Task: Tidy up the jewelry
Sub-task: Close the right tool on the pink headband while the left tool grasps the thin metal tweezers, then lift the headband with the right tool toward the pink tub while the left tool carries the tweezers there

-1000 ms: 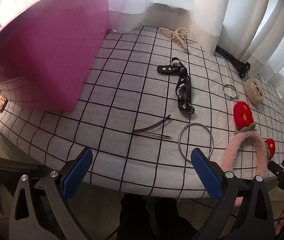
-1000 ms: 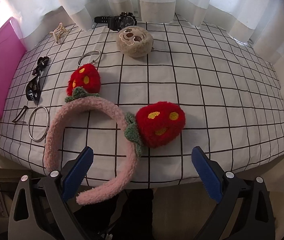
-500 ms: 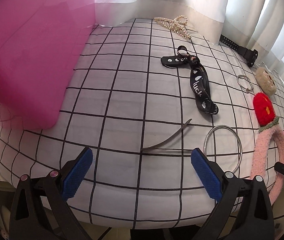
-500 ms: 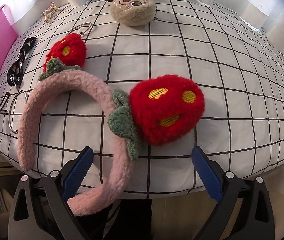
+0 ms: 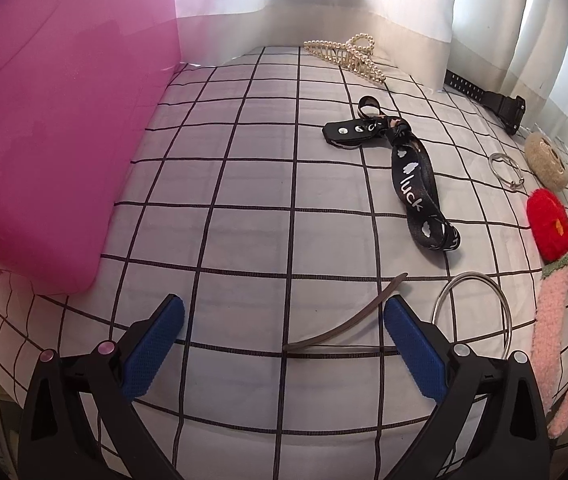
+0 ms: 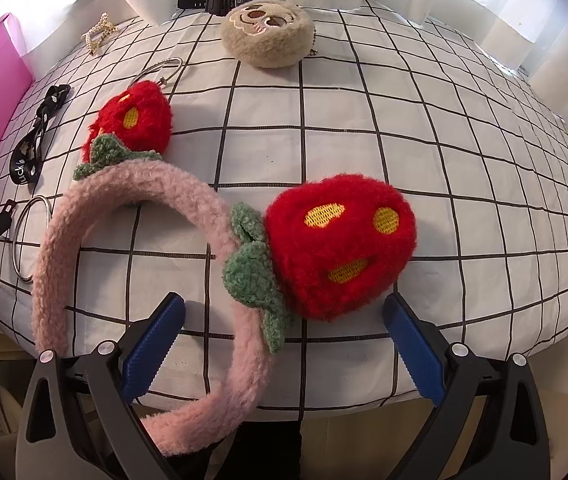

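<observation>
Here, the left gripper point(image 5: 284, 344), jaws spread wide and holding nothing, hovers low in the frame over a thin dark curved hair clip point(image 5: 344, 330) on the white grid-checked cloth point(image 5: 243, 184). The clip's long axis runs lower centre to upper right, its right end just beside the right finger. The right gripper point(image 6: 284, 344), equally wide and empty, faces the fuzzy pink strawberry headband point(image 6: 131, 200).

Your right gripper point(image 6: 284, 344): jaws spread wide, frame bottom.
Pink headband point(image 6: 123, 192): between your fingers, centre-left.
Beige plush point(image 6: 266, 36): top centre.
</observation>
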Tool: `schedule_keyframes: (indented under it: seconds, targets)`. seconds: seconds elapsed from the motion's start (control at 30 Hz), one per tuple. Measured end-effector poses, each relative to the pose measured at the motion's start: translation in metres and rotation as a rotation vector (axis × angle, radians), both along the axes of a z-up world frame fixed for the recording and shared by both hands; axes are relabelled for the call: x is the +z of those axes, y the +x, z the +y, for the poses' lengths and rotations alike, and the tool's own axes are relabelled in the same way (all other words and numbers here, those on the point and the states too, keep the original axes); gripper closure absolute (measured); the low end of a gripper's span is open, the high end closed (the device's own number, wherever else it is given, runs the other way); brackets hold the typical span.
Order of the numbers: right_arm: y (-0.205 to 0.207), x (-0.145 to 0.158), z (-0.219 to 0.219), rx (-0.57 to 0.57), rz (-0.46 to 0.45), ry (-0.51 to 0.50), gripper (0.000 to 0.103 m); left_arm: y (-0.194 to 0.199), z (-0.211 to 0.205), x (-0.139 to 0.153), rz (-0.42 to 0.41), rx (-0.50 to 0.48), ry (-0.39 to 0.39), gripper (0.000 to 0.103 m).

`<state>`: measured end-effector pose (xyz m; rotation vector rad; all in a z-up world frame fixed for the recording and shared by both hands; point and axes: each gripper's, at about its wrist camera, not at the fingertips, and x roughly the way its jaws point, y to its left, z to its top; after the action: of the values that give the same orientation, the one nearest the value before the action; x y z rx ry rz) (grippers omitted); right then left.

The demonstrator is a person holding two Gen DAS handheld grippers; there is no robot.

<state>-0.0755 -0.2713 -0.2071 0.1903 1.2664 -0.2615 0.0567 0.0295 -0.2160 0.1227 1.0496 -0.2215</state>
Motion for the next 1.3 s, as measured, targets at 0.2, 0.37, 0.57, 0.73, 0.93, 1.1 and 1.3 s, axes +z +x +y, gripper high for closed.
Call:
schedule_keyframes:
  seconds: [0.2,0.37,0.57,0.73,0.93,1.1,1.3]
  targets:
    - [0.003,-0.002,0.009,0.001,-0.043,-0.016,0.009,-0.003,0.0,0.0,-0.045,0.026,-0.008,0.005]
    - [0.015,-0.004,0.013,-0.006,-0.049,-0.017,0.009,-0.005,0.0,0.001,-0.042,0.056,-0.009,0.007]
    - [0.018,-0.002,0.012,0.011,-0.049,-0.005,0.01,-0.013,-0.007,0.006,-0.064,-0.012,-0.014,0.033]
    - [0.02,0.0,0.014,0.032,-0.068,-0.007,0.026,-0.019,-0.017,0.011,-0.068,-0.061,-0.02,0.063]
    - [0.021,0.005,0.016,0.063,-0.098,-0.015,0.058,-0.02,-0.023,0.013,-0.061,-0.08,-0.019,0.101]
    - [0.016,0.01,0.013,0.068,-0.129,0.036,0.067,-0.018,-0.015,0.014,-0.035,-0.06,-0.067,0.101]
    - [0.012,0.026,0.013,0.074,-0.194,0.061,0.07,-0.023,-0.008,0.031,-0.053,-0.04,-0.091,0.101]
